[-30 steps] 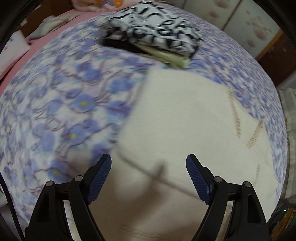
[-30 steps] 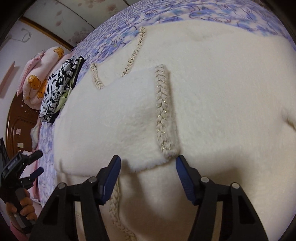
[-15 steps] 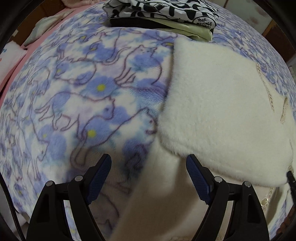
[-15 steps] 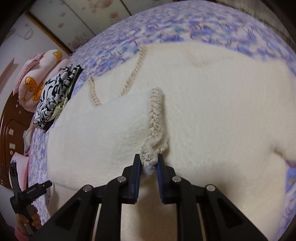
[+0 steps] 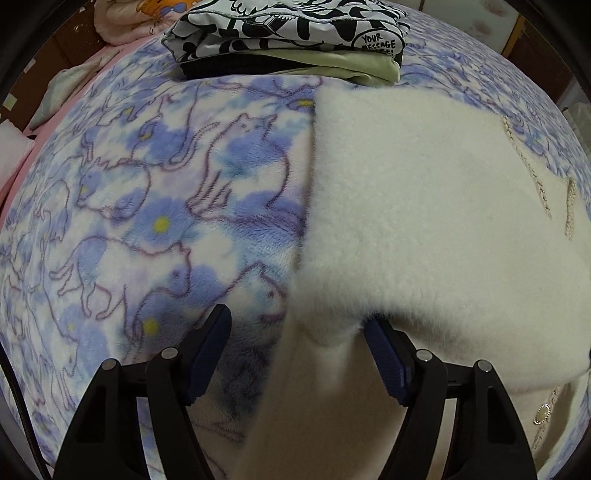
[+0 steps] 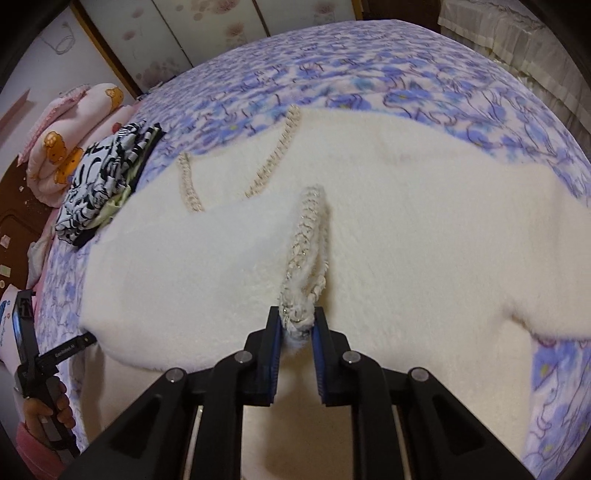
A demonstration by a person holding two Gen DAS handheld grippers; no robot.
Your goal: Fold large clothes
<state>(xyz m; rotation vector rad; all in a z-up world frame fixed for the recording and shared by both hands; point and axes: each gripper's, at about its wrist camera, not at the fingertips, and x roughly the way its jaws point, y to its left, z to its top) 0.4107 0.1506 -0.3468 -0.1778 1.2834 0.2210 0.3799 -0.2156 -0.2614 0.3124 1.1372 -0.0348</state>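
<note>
Pinched a second ago, the braided cuff [image 6: 304,258] of a cream fleece jacket [image 5: 424,206] now rises between the clamped pads of the right gripper [image 6: 298,326]. Spread across a blue cat-print blanket [image 5: 147,206], the jacket has a folded edge between the left gripper's [image 5: 297,347] closing, not yet pressing jaws. Folded clothes [image 5: 291,33] lie stacked beyond.
</note>
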